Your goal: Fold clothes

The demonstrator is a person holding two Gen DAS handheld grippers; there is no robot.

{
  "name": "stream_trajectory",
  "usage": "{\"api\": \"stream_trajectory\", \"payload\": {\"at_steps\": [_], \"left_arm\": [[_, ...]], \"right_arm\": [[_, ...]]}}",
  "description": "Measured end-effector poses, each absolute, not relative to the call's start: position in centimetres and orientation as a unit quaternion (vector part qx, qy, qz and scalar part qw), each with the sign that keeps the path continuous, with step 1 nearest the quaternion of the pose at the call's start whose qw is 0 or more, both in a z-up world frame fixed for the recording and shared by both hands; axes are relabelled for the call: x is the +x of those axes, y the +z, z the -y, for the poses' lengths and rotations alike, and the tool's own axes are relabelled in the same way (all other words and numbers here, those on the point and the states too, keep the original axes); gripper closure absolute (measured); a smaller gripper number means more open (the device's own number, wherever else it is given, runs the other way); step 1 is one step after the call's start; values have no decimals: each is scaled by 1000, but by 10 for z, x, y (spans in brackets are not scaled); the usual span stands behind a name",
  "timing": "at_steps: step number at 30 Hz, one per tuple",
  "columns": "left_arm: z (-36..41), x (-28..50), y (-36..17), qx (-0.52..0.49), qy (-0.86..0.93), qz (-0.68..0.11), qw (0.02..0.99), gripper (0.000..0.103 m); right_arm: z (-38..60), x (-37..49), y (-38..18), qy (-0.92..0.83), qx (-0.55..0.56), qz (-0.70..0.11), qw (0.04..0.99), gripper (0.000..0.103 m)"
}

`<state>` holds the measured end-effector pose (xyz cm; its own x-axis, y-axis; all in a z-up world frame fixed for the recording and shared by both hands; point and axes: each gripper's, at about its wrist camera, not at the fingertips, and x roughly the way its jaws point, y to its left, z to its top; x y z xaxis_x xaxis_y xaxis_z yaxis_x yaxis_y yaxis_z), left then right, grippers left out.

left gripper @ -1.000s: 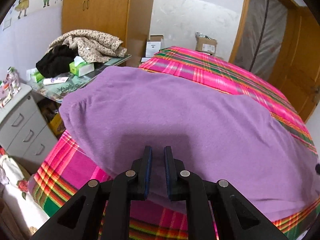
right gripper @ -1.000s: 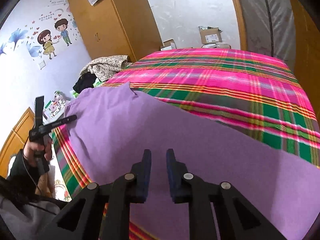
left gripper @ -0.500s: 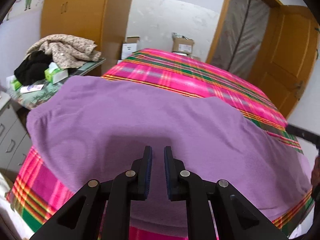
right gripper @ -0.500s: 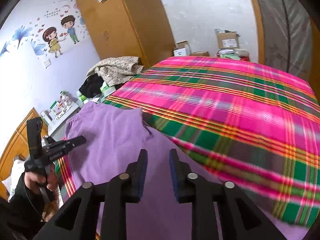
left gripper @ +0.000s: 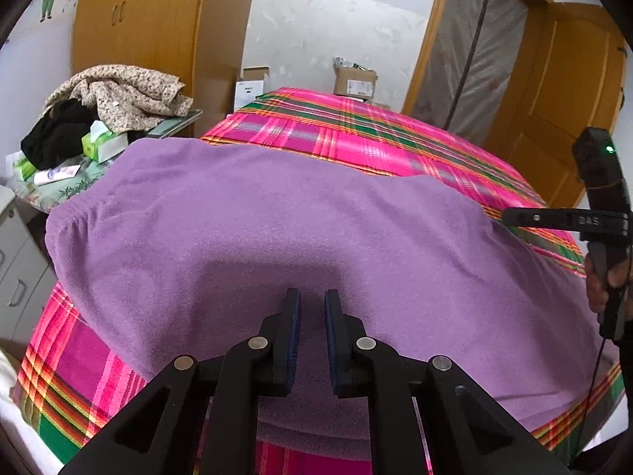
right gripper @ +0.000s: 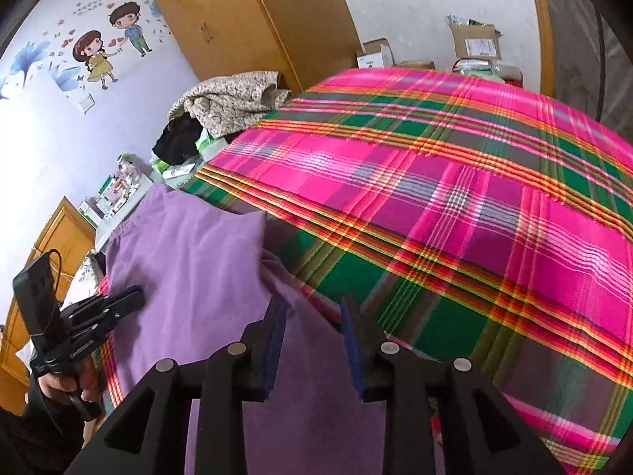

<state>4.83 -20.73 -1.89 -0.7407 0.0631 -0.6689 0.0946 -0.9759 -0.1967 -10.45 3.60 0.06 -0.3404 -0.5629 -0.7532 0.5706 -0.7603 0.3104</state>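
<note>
A purple fleece garment (left gripper: 277, 217) lies spread flat across the near end of a pink and green plaid bedspread (left gripper: 356, 134). My left gripper (left gripper: 312, 304) hovers low over its near edge, the pads a narrow gap apart with nothing between them. In the right wrist view the garment (right gripper: 190, 261) fills the lower left, its far corner by the plaid (right gripper: 474, 198). My right gripper (right gripper: 312, 308) hangs over the garment's right edge. Its jaws are opening and only cloth lying below shows in the gap. Each gripper also shows in the other view: right gripper (left gripper: 510, 217), left gripper (right gripper: 134, 297).
Left of the bed, a side table carries a heap of clothes (left gripper: 118, 95) and a green tissue box (left gripper: 105, 144), with grey drawers (left gripper: 16, 269) nearer. A wooden wardrobe (left gripper: 138, 19), cardboard boxes (left gripper: 354, 81) and a wooden door (left gripper: 569, 99) stand behind.
My right gripper has slid right along the garment to its right edge, and its jaws have widened. The left gripper has stayed put and turned slightly to the right.
</note>
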Motion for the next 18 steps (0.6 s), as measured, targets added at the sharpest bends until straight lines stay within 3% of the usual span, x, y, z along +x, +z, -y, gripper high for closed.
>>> {"api": "stream_trajectory", "payload": {"at_steps": [8, 10, 11, 18], "left_arm": [[208, 48, -21, 354, -929, -105, 9, 91], [208, 48, -21, 354, -929, -107, 9, 91], [209, 48, -21, 354, -929, -107, 8, 91], [209, 48, -22, 352, -929, -111, 5, 91]], "right_arm": [[-19, -107, -13, -801, 469, -47, 369, 69], [-19, -107, -14, -800, 467, -47, 373, 79], [-20, -106, -14, -800, 466, -44, 375, 100], [-48, -114, -14, -810, 474, 21, 346, 99]]}}
